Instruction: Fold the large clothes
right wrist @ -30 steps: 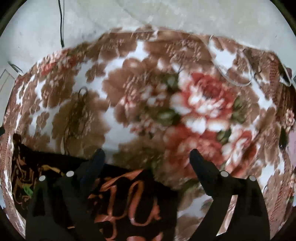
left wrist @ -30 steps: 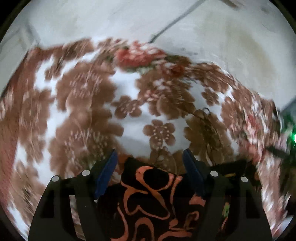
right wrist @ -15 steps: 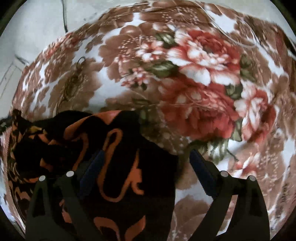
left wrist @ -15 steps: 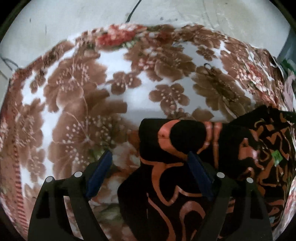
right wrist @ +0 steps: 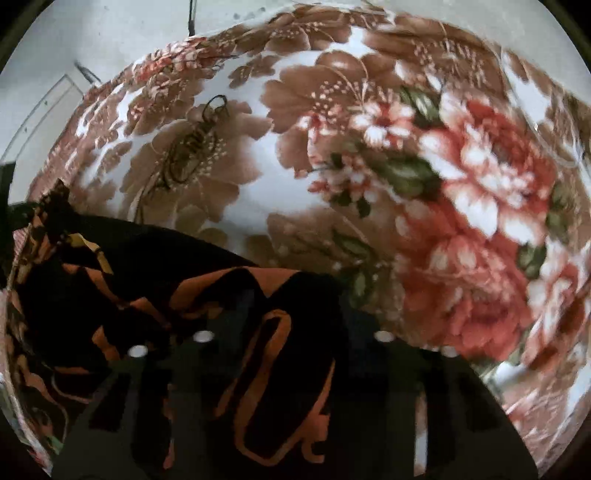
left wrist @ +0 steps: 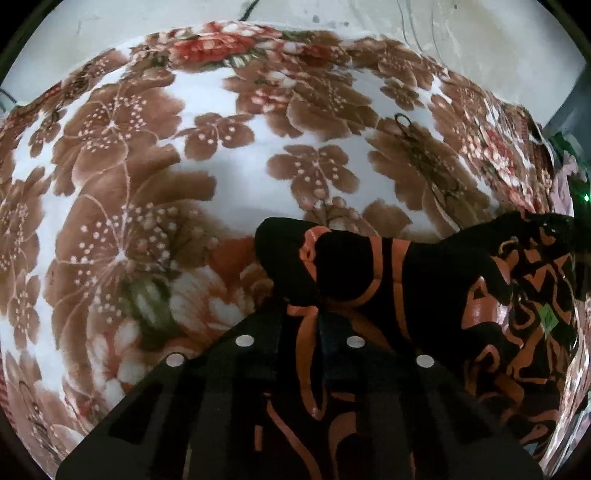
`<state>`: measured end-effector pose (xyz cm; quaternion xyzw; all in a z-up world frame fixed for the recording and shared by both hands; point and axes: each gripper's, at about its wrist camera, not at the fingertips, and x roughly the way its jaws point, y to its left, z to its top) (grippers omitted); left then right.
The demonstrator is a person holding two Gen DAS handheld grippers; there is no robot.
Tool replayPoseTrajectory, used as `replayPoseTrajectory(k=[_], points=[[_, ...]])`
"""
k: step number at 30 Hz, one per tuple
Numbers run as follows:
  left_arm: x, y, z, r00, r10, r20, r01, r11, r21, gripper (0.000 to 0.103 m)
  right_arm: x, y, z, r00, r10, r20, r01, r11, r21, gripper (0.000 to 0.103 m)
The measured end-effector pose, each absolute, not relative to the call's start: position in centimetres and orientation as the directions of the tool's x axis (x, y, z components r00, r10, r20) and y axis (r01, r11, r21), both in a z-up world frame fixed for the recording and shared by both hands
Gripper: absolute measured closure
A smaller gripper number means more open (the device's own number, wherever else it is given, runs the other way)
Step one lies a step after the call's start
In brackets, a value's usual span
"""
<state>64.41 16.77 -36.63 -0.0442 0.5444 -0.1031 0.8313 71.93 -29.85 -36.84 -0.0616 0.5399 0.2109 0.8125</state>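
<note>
You see a plush white blanket (left wrist: 236, 173) printed with brown and red flowers, spread over pale grey floor (left wrist: 480, 40); a thin dark cable (right wrist: 191, 16) crosses that floor.

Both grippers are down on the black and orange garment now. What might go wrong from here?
1. The left gripper has just closed on a bunched corner of the black and orange garment; lifting may carry several layers.
2. The right gripper has been closing on cloth too; its hold looks looser and might slip.
3. The fingers might snag the floral blanket beneath.

Dark folds of the black-and-orange garment (right wrist: 269, 369) hide the right jaws; the blanket (right wrist: 480, 192) is blurred.
</note>
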Motion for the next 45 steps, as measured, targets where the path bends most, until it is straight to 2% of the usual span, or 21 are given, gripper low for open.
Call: replayPoseTrajectory(k=[3,4,7,13,16,19,26,27,29,30,31,35,37,38,39,43,45], points=[[64.0,16.8,-36.2,0.416,-0.209,-0.885,0.118,0.977,-0.176,0.093,71.6,-29.7,-36.3,0.339,0.27,-0.901,-0.419,0.901,0.112,0.087],[63.9,16.7,-35.9,0.43,-0.205,-0.879,0.115,0.978,-0.172,0.095,71.4,-29.8,-36.0,0.349,0.266,-0.899,-0.412,0.905,0.108,0.088],[62.7,16.9,-34.0,0.503,-0.157,-0.85,0.065,0.987,-0.144,0.096,71.0,-30.5,-34.6,0.401,0.238,-0.885,-0.371,0.925,0.081,0.089],[58.8,18.8,-28.6,0.57,-0.097,-0.816,0.014,0.994,-0.108,0.096,68.9,-33.1,-30.3,0.488,0.253,-0.835,-0.281,0.952,0.124,0.089],[58.3,19.9,-27.6,0.566,-0.067,-0.822,-0.016,0.996,-0.093,0.096,68.5,-34.0,-30.2,0.48,0.202,-0.854,-0.284,0.956,0.067,0.089],[58.9,20.5,-28.6,0.532,-0.044,-0.845,-0.02,0.998,-0.065,0.096,69.1,-35.0,-31.5,0.44,0.188,-0.878,-0.264,0.962,0.073,0.089],[61.8,20.7,-36.2,0.418,-0.044,-0.907,-0.029,0.998,-0.062,0.094,70.7,-33.2,-38.6,0.401,0.117,-0.908,-0.324,0.946,-0.021,0.085],[61.9,20.6,-36.6,0.416,-0.036,-0.909,-0.027,0.998,-0.052,0.09,70.8,-33.2,-39.1,0.405,0.117,-0.907,-0.321,0.947,-0.022,0.083],[61.7,20.3,-37.1,0.406,-0.005,-0.914,-0.015,1.0,-0.012,0.073,70.8,-33.5,-39.1,0.427,0.089,-0.9,-0.312,0.949,-0.054,0.073],[61.7,20.4,-37.3,0.391,0.009,-0.921,-0.015,1.0,0.003,0.055,70.8,-33.9,-38.9,0.432,0.083,-0.898,-0.308,0.95,-0.061,0.063],[61.4,20.7,-37.4,0.377,0.017,-0.926,-0.018,1.0,0.011,0.05,70.8,-34.4,-38.6,0.434,0.075,-0.898,-0.294,0.954,-0.062,0.053],[59.5,21.3,-34.5,0.417,0.039,-0.908,-0.03,0.999,0.029,0.045,69.4,-36.8,-34.6,0.481,0.09,-0.872,-0.17,0.985,0.008,0.047],[58.2,20.6,-32.8,0.452,0.071,-0.889,-0.046,0.997,0.056,0.034,67.6,-36.6,-32.2,0.519,0.112,-0.847,-0.13,0.99,0.051,0.025],[57.0,19.7,-31.4,0.484,0.076,-0.872,-0.047,0.997,0.061,0.031,66.8,-36.2,-31.2,0.536,0.12,-0.836,-0.123,0.99,0.064,0.019],[55.8,18.6,-30.4,0.508,0.084,-0.857,-0.047,0.996,0.07,0.023,65.5,-35.4,-30.0,0.558,0.131,-0.82,-0.12,0.99,0.077,0.01],[51.6,13.2,-28.2,0.577,0.05,-0.815,-0.024,0.999,0.044,0.01,60.8,-30.2,-27.5,0.608,0.118,-0.785,-0.15,0.988,0.032,0.005],[49.8,10.1,-28.2,0.609,0.028,-0.793,-0.02,1.0,0.02,0.009,58.6,-27.3,-27.9,0.612,0.097,-0.785,-0.171,0.985,-0.012,0.005]])
